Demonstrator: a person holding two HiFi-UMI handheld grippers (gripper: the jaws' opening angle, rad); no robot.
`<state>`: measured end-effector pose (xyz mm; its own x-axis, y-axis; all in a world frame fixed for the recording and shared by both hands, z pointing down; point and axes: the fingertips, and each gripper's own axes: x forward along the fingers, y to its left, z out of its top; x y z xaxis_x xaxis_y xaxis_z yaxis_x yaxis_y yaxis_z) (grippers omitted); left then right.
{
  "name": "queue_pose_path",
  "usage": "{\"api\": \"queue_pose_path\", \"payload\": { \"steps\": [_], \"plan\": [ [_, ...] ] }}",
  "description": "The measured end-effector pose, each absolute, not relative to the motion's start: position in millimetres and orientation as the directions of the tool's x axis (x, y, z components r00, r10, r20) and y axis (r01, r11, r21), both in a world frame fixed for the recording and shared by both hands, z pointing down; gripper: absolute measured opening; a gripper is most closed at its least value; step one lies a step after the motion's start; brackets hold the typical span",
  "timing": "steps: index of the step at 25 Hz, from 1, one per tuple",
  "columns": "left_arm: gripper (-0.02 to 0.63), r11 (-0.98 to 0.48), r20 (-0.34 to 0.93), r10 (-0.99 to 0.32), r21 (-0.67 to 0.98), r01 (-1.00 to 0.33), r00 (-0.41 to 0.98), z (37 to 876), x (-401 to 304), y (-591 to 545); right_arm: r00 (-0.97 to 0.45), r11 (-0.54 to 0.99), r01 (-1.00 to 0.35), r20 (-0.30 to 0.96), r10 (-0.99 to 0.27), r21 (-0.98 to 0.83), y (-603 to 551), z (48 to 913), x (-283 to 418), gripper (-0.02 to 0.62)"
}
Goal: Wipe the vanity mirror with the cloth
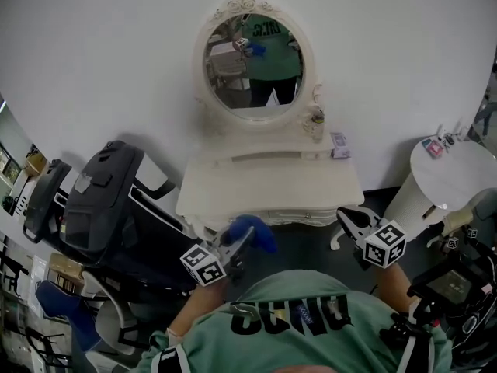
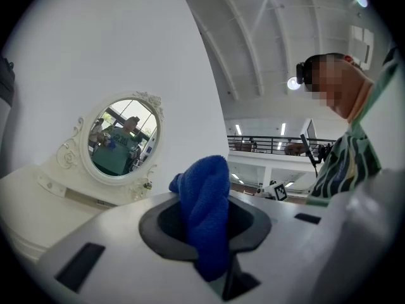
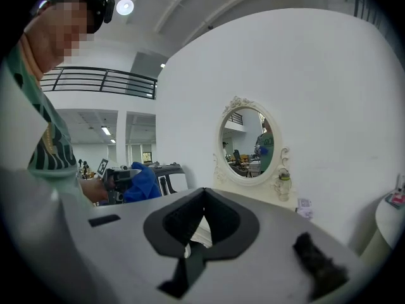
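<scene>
The oval vanity mirror (image 1: 254,61) in a white carved frame stands at the back of a white vanity table (image 1: 272,185) against the wall. It also shows in the left gripper view, mirror (image 2: 122,138), and in the right gripper view, mirror (image 3: 248,143). My left gripper (image 1: 242,239) is held in front of the table's near edge, shut on a bunched blue cloth (image 2: 205,214), cloth (image 1: 256,231). My right gripper (image 1: 353,222) hovers at the table's front right corner, its jaws together with nothing in them. Both are well short of the glass.
A small bottle (image 1: 314,123) and a little box (image 1: 339,141) sit on the vanity's right side beside the mirror. Black chair-like equipment (image 1: 109,200) stands to the left. A round white table (image 1: 454,173) with small items stands to the right.
</scene>
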<state>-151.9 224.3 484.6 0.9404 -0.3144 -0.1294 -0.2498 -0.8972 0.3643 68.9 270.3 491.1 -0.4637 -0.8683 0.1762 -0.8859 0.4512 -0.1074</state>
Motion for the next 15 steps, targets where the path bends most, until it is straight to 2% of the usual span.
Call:
{"api": "queue_pose_path", "payload": {
  "steps": [9, 15],
  "plan": [
    [0.094, -0.9, -0.09, -0.256, 0.386, -0.203, 0.963, 495, -64, 227, -0.433, 0.409, -0.9, 0.196, -0.88, -0.153, 281, 511, 150, 0.012],
    [0.094, -0.89, -0.063, -0.264, 0.4, -0.218, 0.963, 509, -62, 196, -0.457, 0.424, -0.887, 0.231, -0.859, -0.182, 246, 534, 147, 0.012]
  ]
}}
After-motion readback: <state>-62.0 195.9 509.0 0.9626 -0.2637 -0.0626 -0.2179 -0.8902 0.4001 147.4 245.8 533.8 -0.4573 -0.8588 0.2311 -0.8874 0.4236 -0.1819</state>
